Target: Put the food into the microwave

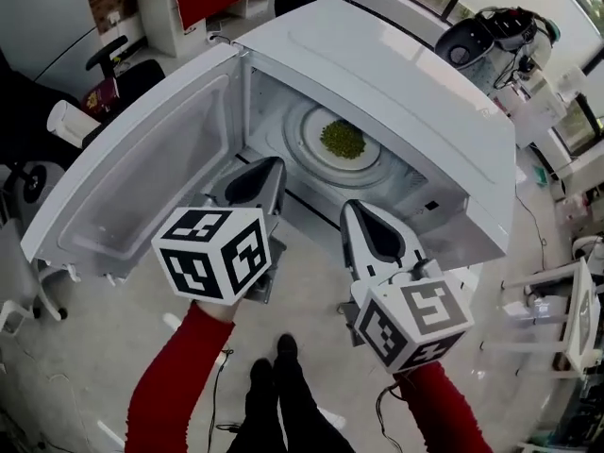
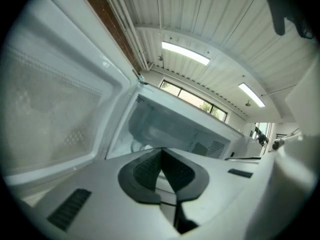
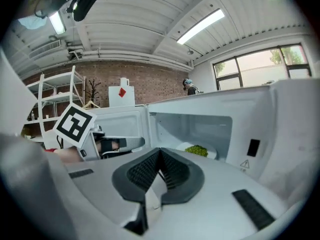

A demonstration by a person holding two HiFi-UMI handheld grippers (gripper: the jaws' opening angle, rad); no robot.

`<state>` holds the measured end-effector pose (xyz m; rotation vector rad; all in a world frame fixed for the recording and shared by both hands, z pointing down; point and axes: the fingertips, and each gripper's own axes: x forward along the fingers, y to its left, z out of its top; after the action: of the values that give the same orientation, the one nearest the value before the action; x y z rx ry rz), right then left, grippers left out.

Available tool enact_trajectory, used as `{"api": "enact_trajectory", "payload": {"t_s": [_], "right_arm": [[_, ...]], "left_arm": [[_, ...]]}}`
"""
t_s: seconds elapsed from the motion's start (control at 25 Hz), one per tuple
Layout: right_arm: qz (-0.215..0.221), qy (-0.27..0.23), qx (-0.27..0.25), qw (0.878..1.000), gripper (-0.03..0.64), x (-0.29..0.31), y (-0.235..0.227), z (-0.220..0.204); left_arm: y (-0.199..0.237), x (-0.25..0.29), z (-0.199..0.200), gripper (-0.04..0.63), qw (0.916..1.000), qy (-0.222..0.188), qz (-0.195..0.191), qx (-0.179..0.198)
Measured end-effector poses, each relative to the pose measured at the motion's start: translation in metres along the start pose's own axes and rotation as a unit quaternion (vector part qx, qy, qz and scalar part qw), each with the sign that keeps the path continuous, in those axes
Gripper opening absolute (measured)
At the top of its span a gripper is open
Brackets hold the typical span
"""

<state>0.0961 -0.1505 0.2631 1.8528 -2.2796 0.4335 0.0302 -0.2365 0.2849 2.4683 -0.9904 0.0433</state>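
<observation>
Backdrop: brick wall (image 3: 160, 88).
Microwave (image 1: 396, 92): open, plate (image 1: 310, 130) of green food (image 1: 343, 140) inside.
My left gripper (image 1: 273, 162): closed, empty.
My right gripper (image 1: 351, 207): closed, empty.

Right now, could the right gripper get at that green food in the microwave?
Probably yes. The door stands wide open, and nothing lies between the right gripper and the green food on its plate inside. Its jaws are shut, though, so they would need opening first.

Brick wall (image 3: 155, 86), white shelving (image 3: 74, 86), ceiling lights (image 3: 200, 26)
</observation>
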Motion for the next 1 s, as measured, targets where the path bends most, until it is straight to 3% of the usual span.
{"api": "enact_trajectory", "payload": {"t_s": [0.24,0.76,1.0], "right_arm": [[0.012,-0.008,0.030,0.999,0.014,-0.044,0.024,0.003],[0.033,-0.030,0.083,0.996,0.014,-0.110,0.053,0.006],[0.036,-0.029,0.097,0.994,0.014,-0.141,0.060,-0.016]], "left_arm": [[-0.024,-0.060,0.001,0.008,0.9993,-0.017,-0.014,-0.029],[-0.078,-0.132,-0.005,0.008,0.9989,-0.014,-0.042,0.016],[-0.100,-0.161,-0.024,0.008,0.9983,-0.010,-0.052,0.023]]}}
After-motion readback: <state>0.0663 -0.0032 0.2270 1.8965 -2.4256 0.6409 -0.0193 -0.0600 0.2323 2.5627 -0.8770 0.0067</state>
